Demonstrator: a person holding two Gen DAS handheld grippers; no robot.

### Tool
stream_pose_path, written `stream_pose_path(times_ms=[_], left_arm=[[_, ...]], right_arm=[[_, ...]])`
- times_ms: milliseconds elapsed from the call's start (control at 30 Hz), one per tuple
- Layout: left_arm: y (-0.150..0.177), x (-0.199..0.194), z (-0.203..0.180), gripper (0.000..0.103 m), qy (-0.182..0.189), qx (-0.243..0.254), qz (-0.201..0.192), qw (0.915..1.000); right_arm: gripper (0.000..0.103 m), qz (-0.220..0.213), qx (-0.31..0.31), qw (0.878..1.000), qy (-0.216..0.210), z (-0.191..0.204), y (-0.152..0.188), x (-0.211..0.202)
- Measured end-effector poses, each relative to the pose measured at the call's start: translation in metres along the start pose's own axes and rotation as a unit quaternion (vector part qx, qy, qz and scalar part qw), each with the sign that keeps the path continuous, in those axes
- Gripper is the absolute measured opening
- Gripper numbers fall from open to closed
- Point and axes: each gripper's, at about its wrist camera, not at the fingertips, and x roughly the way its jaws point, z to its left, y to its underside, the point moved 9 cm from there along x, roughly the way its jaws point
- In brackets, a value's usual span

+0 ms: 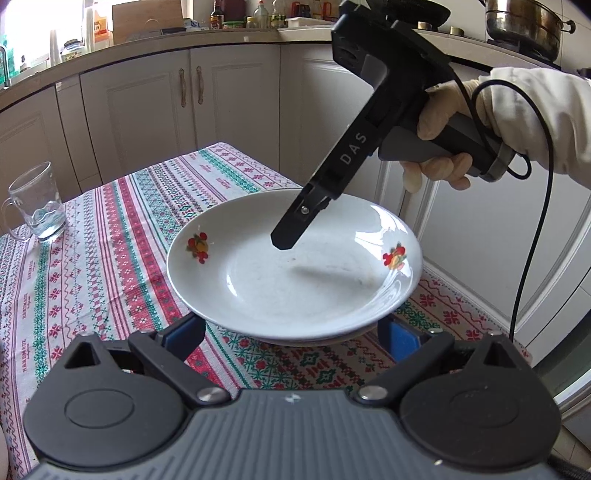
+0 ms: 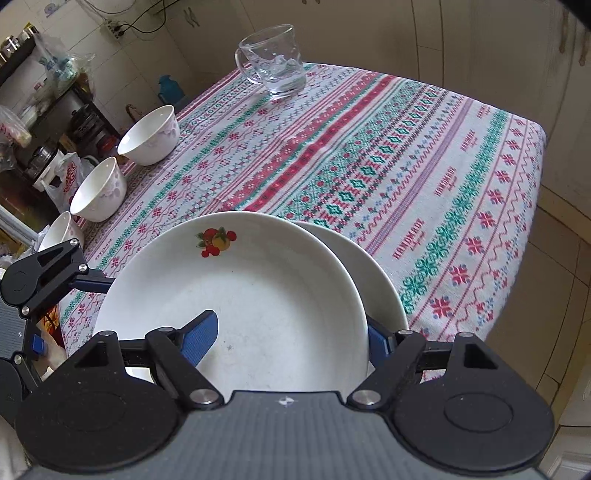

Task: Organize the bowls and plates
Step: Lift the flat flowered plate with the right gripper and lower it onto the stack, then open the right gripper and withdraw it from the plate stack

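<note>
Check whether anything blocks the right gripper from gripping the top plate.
Nothing visible does. The right gripper is open and straddles the top plate at its near rim: one blue pad inside, the other outside by the lower plate. The glass mug and bowls stand well away.

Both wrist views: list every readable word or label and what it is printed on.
"DAS": on the black arm of the right claw.
"HANDMADE": woven repeatedly into the tablecloth.
Labels on the counter bottles: too small to read.
Red print on the plastic bag: not legible.
</note>
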Motion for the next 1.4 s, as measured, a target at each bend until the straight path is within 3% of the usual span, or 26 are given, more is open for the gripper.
stream_pose_path(times_ms=[1400], left_arm=[[0.001, 0.001, 0.001, 0.099, 0.033, -0.005, -0.014, 0.9993]], right_arm=[[0.086, 0.012, 0.012, 0.997, 0.069, 0.004, 0.024, -0.033]])
